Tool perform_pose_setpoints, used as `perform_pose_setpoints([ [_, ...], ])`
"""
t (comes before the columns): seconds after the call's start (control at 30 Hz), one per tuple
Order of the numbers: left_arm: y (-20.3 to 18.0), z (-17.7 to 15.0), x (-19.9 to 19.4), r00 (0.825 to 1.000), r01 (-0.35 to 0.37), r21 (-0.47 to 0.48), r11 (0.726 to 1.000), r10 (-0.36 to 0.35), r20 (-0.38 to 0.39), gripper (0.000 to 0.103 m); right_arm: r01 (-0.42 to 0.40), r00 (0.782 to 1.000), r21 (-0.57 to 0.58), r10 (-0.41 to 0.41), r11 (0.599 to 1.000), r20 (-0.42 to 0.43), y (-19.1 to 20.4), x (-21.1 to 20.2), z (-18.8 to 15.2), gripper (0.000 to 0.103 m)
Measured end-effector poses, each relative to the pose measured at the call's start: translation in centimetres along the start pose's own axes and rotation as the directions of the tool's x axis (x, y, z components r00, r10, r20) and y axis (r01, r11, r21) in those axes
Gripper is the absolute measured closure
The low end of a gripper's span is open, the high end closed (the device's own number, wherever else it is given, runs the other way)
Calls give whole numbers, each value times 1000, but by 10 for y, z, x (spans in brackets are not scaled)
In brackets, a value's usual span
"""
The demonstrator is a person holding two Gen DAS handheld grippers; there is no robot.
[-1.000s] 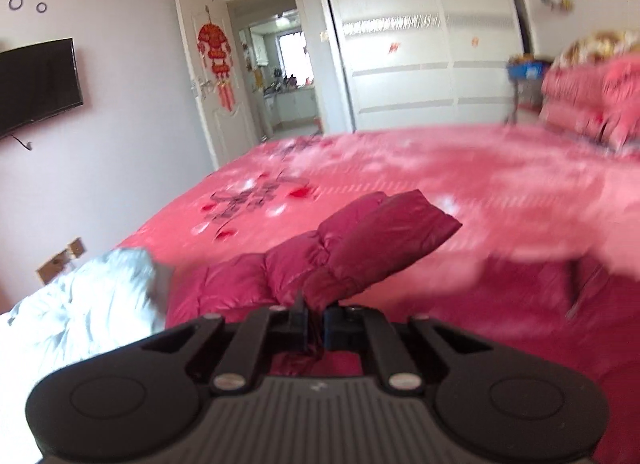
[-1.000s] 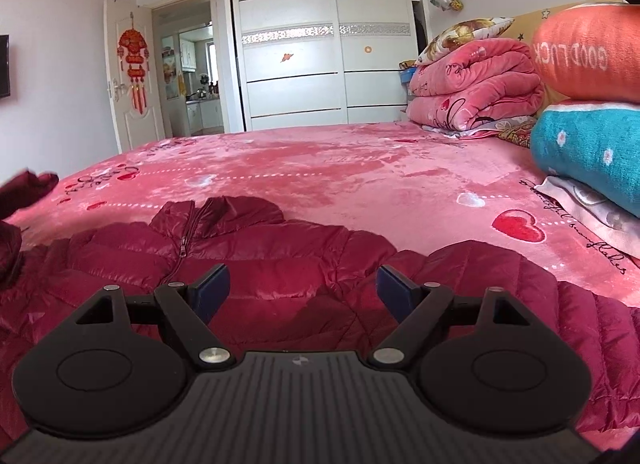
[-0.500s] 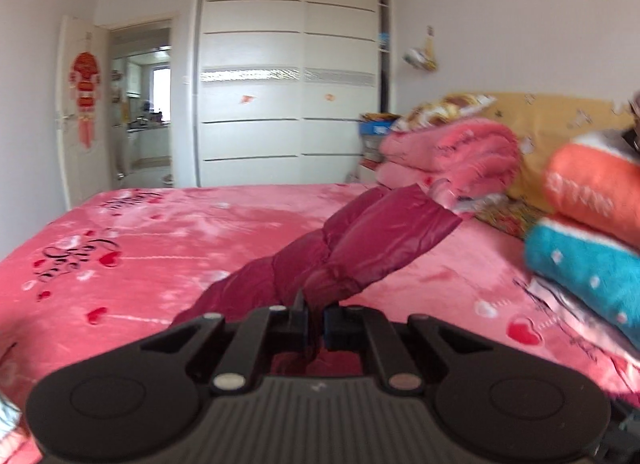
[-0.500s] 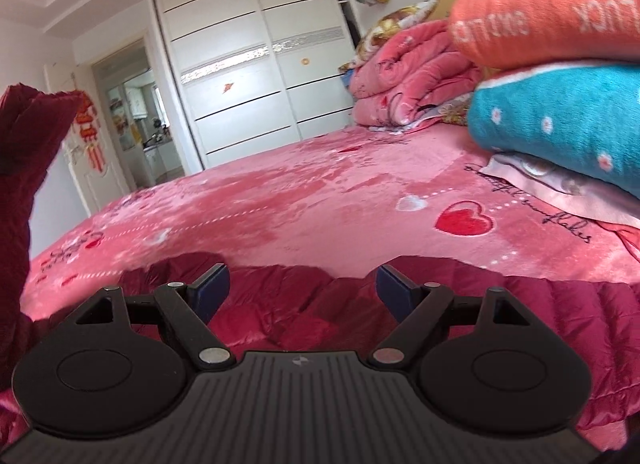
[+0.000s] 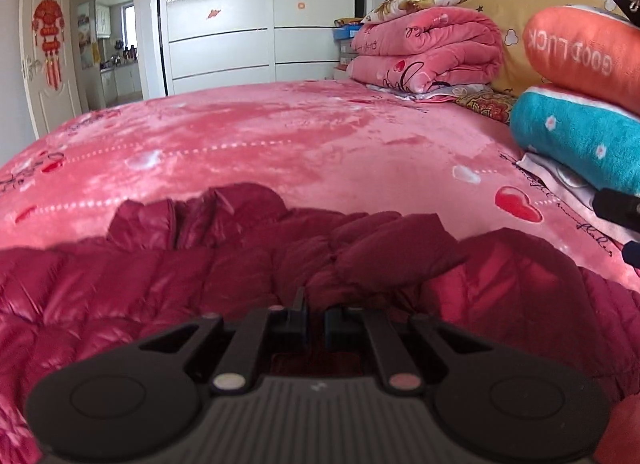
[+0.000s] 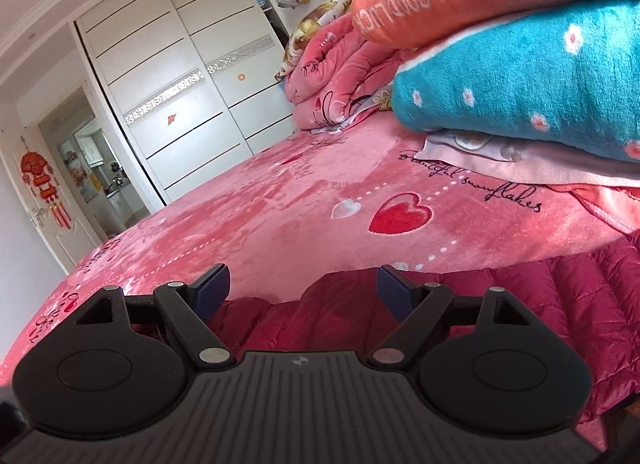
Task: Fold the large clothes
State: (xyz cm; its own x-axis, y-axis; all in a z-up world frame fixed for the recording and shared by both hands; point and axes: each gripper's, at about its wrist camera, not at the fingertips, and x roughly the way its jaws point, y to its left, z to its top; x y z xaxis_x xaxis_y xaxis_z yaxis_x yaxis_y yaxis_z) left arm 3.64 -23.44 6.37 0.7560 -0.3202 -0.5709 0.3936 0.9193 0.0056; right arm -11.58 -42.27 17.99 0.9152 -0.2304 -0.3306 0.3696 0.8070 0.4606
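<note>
A dark red quilted down jacket [image 5: 168, 288] lies spread on the pink bed [image 5: 280, 136]. My left gripper [image 5: 315, 318] is shut on the jacket's sleeve [image 5: 384, 252], which now lies folded across the jacket's body. In the right wrist view my right gripper [image 6: 303, 290] is open and empty, low over the jacket's right part [image 6: 560, 304], near the bed's right side. The right gripper's dark edge also shows in the left wrist view [image 5: 618, 208].
Stacked orange [image 5: 580, 52] and teal [image 5: 576, 136] pillows sit on the right, close to the right gripper. Folded pink quilts [image 5: 428, 48] lie at the back right. White wardrobe doors [image 5: 260, 24] and an open doorway [image 5: 108, 48] stand behind the bed.
My left gripper carried the sleeve from the left side across to the right and lowered it onto the jacket. My right gripper moved right and tilted toward the pillows, staying open.
</note>
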Motion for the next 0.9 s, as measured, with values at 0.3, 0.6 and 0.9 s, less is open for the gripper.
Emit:
perform_pose_setpoints([
  [0.3, 0, -12, -9, 999, 9, -31, 999, -10, -33, 82, -30, 999, 12, 30, 999, -45, 4, 14, 1, 2],
  [0.6, 12, -10, -62, 1000, -2, -55, 998, 2, 8, 49, -24, 997, 4, 24, 1000, -74, -1, 9, 2, 0],
  [0.9, 36, -16, -128, 998, -45, -66, 997, 47, 29, 30, 138, 990, -21, -138, 990, 0, -24, -20, 13, 0],
])
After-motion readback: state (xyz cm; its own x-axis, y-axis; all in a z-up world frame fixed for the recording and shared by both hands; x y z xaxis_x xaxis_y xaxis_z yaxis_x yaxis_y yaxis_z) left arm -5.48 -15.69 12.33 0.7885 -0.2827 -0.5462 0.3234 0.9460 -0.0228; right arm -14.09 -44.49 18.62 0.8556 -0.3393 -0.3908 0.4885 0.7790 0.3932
